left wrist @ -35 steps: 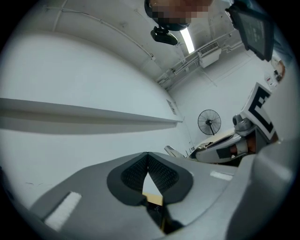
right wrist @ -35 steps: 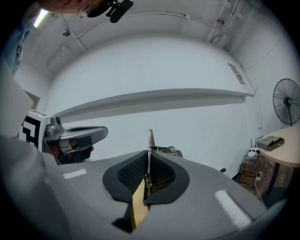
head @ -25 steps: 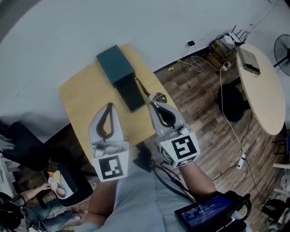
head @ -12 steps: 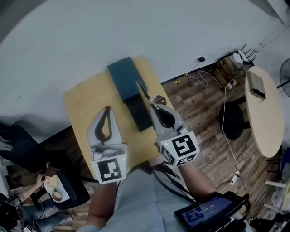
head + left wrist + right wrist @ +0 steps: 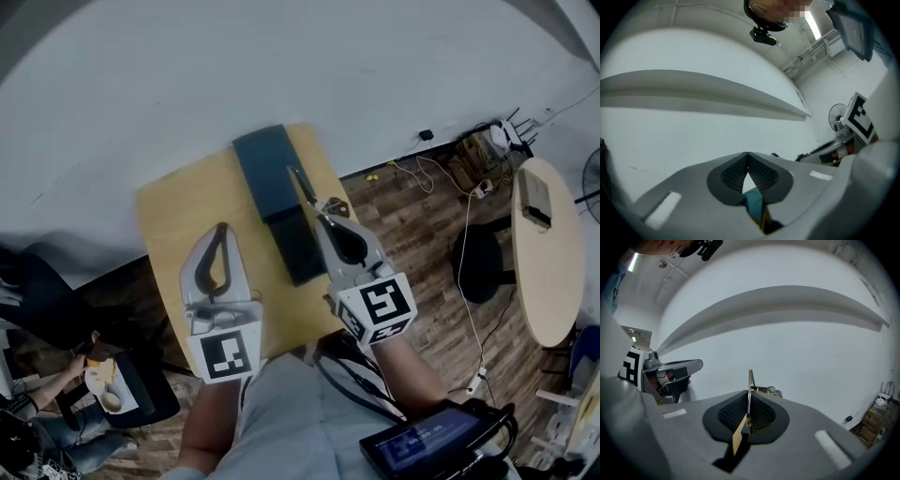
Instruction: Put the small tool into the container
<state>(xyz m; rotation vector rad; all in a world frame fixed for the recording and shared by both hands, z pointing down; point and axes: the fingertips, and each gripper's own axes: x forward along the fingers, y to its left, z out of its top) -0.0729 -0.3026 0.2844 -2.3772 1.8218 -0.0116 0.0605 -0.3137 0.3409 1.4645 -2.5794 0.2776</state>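
Note:
A long dark teal container [image 5: 272,192] lies on the small wooden table [image 5: 183,220]. My right gripper [image 5: 325,217] is shut on the small tool [image 5: 305,187], a thin metal piece whose tip reaches over the container's right edge. In the right gripper view the tool [image 5: 750,379] stands up from between the closed pads of the right gripper [image 5: 749,398]. My left gripper [image 5: 222,230] hovers over the table left of the container, shut and empty. In the left gripper view the left gripper [image 5: 747,155] has its pads together, with a bit of the teal container [image 5: 753,202] showing below them.
The table stands against a white wall. Right of it is wooden floor with cables [image 5: 441,169], a dark chair [image 5: 483,251] and a round pale table [image 5: 548,253]. A seated person [image 5: 56,412] is at the lower left. A dark screen device [image 5: 427,439] hangs at my waist.
The tool's tip, beside the container's right edge a second ago, now lies over that edge. Both grippers keep their grip state; the head view has shifted slightly.

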